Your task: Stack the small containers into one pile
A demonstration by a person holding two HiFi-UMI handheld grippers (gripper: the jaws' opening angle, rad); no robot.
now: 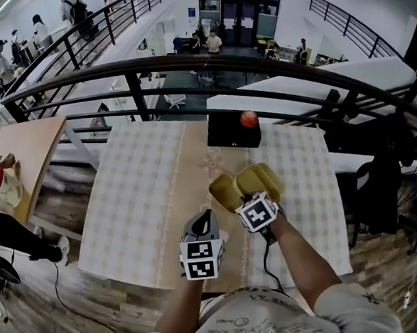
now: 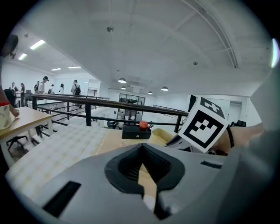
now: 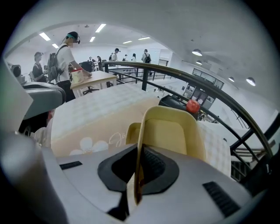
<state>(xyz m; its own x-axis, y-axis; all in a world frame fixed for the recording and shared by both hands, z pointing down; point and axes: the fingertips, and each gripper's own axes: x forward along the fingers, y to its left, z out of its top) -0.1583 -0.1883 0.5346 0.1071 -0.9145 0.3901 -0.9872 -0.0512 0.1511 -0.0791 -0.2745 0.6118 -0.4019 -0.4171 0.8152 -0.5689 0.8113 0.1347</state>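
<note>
My right gripper [image 1: 252,196] is shut on the side wall of a small yellow container [image 1: 261,179], which hangs tilted over the front middle of the table. In the right gripper view the thin wall [image 3: 139,144] runs straight between the closed pads of the right gripper [image 3: 139,153]. A second yellow container [image 1: 223,192] [image 3: 132,131] sits just left of the held one; whether they touch I cannot tell. My left gripper [image 1: 206,217] [image 2: 141,148] is nearer the front edge, left of both containers, shut with nothing in it. The left gripper view shows a yellow container [image 2: 162,135] beside the right marker cube.
A black box with a red button [image 1: 233,130] [image 2: 136,131] stands at the table's far edge. The checked cloth [image 1: 136,196] covers the table. A dark railing [image 1: 187,62] runs behind it. A wooden table [image 1: 29,150] with a person's hand stands at the left.
</note>
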